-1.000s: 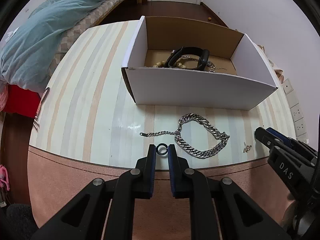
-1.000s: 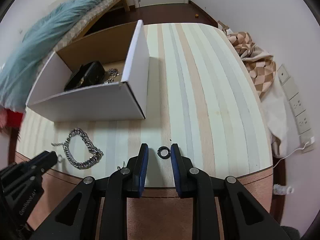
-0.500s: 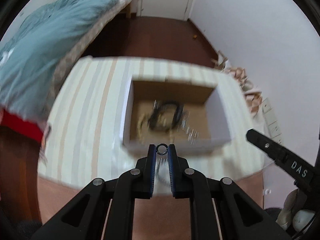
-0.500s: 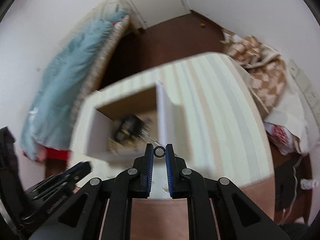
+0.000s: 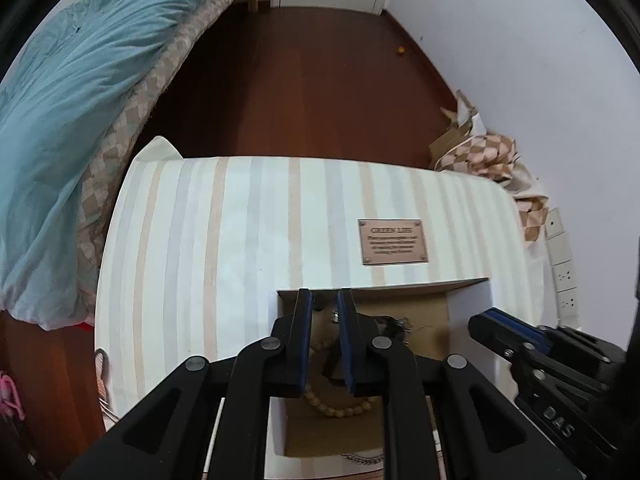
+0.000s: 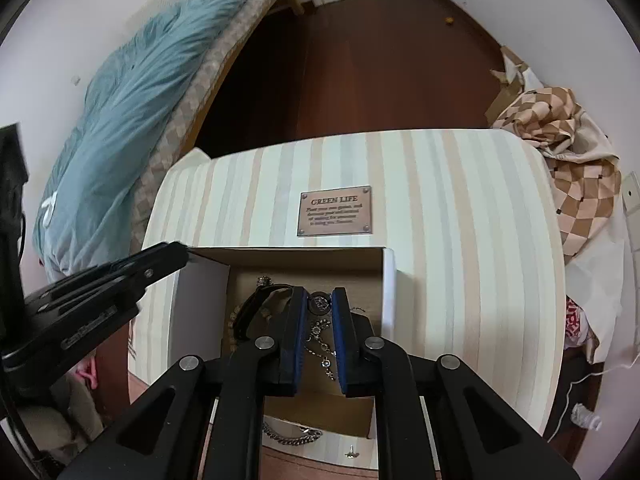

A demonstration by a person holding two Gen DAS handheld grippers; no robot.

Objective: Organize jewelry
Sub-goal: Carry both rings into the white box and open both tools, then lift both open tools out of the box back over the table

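The white cardboard box (image 6: 200, 288) stands open on the striped table (image 6: 460, 240). Inside lie a black band (image 6: 248, 312), a bead bracelet (image 5: 340, 412) and a thin silver necklace (image 6: 320, 344). My right gripper (image 6: 320, 300) hangs over the box with a small dark ring (image 6: 319, 303) pinched at its tips; its jaws are opening. My left gripper (image 5: 324, 300) hovers over the box's left part, jaws opening a little, a narrow gap and no ring between them. Each gripper shows at the edge of the other's view, the right gripper (image 5: 486, 320) and the left gripper (image 6: 176, 256).
A thick silver chain (image 6: 292, 438) and a small stud (image 6: 351, 453) lie on the table in front of the box. A brown plaque (image 6: 335, 211) sits behind it. A bed with a blue duvet (image 5: 60, 100) is at the left, a checked cloth (image 6: 576, 184) at the right.
Both grippers rose from the table's front edge, each with a ring, and moved forward over the box. The right jaws shut on their ring. The left's ring no longer shows.
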